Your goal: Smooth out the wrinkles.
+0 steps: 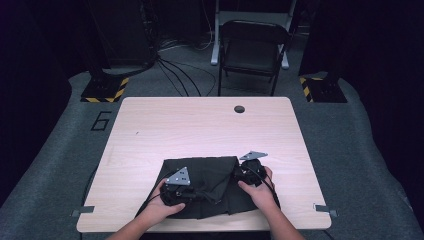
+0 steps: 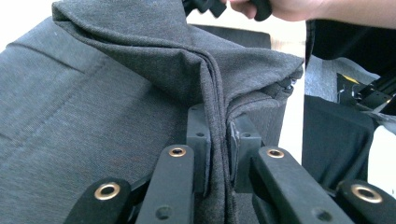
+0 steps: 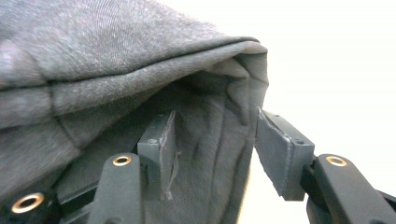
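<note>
**Dark cloth pinched for folding**

Dark grey garment [image 1: 207, 185] lies at the table's [image 1: 200, 125] near edge. The left gripper [image 2: 217, 140] clamps a raised fold, likely to carry it over; the right gripper [image 3: 212, 140], jaws parted, straddles a bunched edge without pinching it.

dark grey garment [image 1: 210, 182], folded, table's near edge

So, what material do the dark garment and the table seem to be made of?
Garment: soft knitted fabric, likely cotton jersey, matte charcoal; fine heathered weave, stitched seams and limp folds show. Table: pale wood-look top, probably laminate; faint grain, smooth even sheen.
</note>
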### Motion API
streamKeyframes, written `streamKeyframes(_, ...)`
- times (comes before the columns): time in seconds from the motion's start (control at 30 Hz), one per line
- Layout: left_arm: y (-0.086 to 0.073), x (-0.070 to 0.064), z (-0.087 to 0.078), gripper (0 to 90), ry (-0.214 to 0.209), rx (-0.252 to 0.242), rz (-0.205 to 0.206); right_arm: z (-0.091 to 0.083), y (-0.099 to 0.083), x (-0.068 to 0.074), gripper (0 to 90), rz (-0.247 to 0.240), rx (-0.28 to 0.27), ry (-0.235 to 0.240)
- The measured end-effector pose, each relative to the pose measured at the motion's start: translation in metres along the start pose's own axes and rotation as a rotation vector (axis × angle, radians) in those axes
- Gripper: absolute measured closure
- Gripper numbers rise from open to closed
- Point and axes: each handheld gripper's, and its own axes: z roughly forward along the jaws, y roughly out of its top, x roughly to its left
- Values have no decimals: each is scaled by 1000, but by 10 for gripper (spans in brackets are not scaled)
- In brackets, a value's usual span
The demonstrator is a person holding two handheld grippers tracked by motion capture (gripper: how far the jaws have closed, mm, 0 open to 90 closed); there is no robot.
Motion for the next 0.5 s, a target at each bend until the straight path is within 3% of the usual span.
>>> streamKeyframes(0.13, -6, 0, 3, 754, -2, 13, -13, -14, -3, 0, 475, -21, -19, -28)
streamKeyframes(0.17, -7, -1, 3, 745, -3, 15, -13, -18, -4, -3, 476, -47, -28, -34)
streamKeyframes(0.3, -8, -4, 2, 691, -3, 14, -12, -31, -1, -5, 480, -46, -54, -61)
streamKeyframes(0.4, -12, -7, -2, 673, -1, 17, -13, -48, 11, -3, 480, -46, -118, -74)
streamKeyframes(0.5, -16, -9, -7, 669, -6, 20, -17, -53, 28, 6, 467, -50, -162, -48)
